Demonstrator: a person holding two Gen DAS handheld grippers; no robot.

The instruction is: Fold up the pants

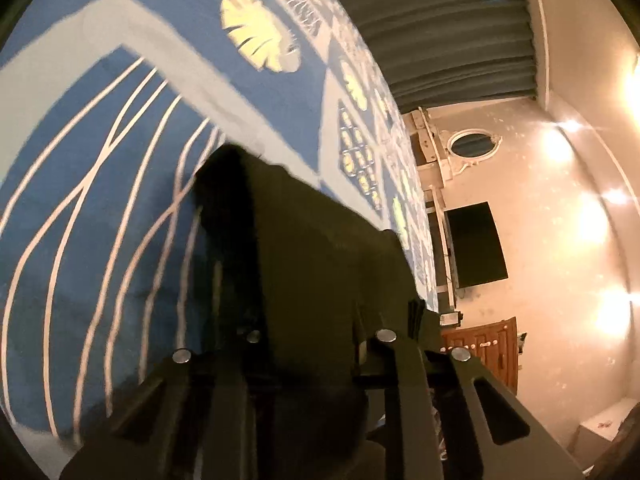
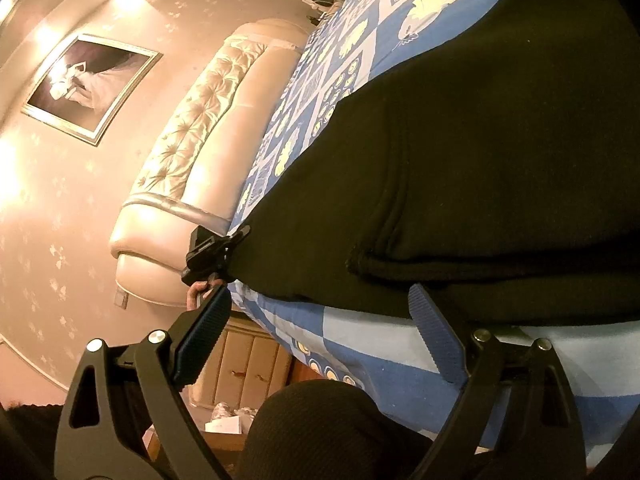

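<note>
Black pants [image 2: 480,160] lie partly folded on a blue patterned bedspread [image 2: 360,344]. My right gripper [image 2: 320,320] is open, its blue ribbed fingers [image 2: 436,336] just short of the pants' near edge, holding nothing. In the right wrist view my left gripper [image 2: 236,240] pinches the pants' far left corner at the bed's edge. In the left wrist view black cloth [image 1: 304,248] fills the space between the fingers and covers the tips of my left gripper [image 1: 316,320], which is shut on it.
A tufted cream headboard [image 2: 192,148] stands at the bed's left end. A wooden nightstand [image 2: 248,364] sits below it. A framed picture [image 2: 88,84] hangs on the wall. A dark TV [image 1: 476,244] and grey curtains [image 1: 440,24] show in the left wrist view.
</note>
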